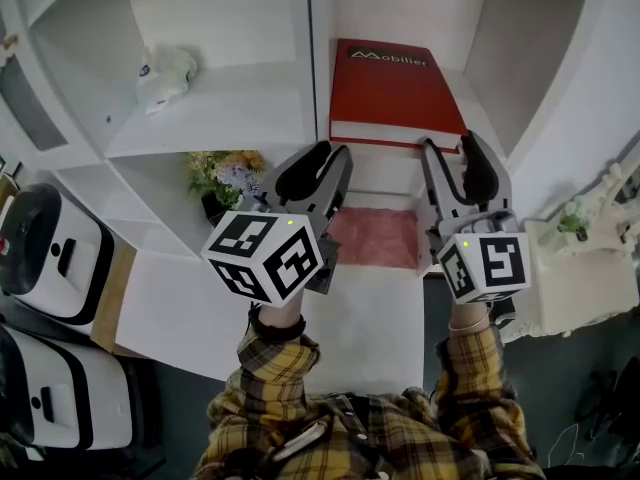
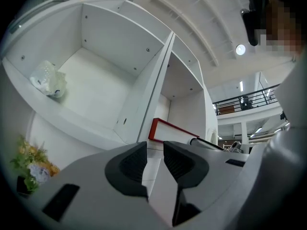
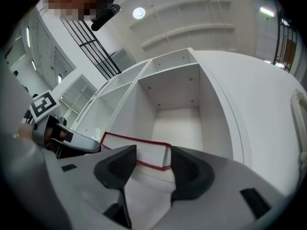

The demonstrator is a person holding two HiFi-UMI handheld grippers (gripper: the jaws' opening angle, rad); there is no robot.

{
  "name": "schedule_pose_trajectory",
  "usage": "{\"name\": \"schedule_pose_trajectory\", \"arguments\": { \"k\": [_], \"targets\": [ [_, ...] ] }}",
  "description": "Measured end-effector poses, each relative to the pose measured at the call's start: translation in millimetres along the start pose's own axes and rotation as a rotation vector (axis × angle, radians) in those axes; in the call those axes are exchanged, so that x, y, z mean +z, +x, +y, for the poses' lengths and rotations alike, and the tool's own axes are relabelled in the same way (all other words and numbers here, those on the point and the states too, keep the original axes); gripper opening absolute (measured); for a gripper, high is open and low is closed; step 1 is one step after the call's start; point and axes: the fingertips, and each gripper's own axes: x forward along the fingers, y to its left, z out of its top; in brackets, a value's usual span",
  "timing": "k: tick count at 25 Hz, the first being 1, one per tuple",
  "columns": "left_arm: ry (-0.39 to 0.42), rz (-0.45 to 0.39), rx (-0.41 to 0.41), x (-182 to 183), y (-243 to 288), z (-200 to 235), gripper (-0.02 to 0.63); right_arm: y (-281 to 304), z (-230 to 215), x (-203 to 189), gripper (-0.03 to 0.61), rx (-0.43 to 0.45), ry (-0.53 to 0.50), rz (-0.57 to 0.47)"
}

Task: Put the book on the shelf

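Note:
A red hardcover book (image 1: 392, 93) lies flat on the board of the white shelf's (image 1: 300, 118) right compartment, its page edge toward me. My left gripper (image 1: 328, 160) hovers just in front of the shelf, left of the book. Its jaws stand a narrow gap apart with nothing between them. My right gripper (image 1: 452, 153) sits at the book's near right corner, jaws wider and empty. In the left gripper view the book (image 2: 168, 130) shows beyond the gripper (image 2: 154, 150). In the right gripper view the book (image 3: 144, 150) lies past the gripper (image 3: 153, 157), clear of the pads.
A crumpled white-green object (image 1: 163, 73) rests in the left compartment. A pot of flowers (image 1: 225, 178) stands on the lower board, and a pink cloth (image 1: 375, 236) lies below the book. White appliances (image 1: 45, 258) stand at the left; a small plant (image 1: 572, 220) at the right.

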Motion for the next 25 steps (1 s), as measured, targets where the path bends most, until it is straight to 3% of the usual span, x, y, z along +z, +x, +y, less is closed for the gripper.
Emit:
{"name": "schedule_pose_trajectory", "arguments": {
  "k": [10, 25],
  "targets": [
    [0.088, -0.009, 0.007, 3.9, -14.2, -11.2, 0.122, -13.9, 3.2, 6.8, 0.238, 0.04, 0.027, -0.007],
    [0.262, 0.05, -0.022, -30.5, -48.2, -39.5, 0.118, -65.7, 72.4, 13.3, 0.237, 0.248, 0.108, 0.03]
  ]
}}
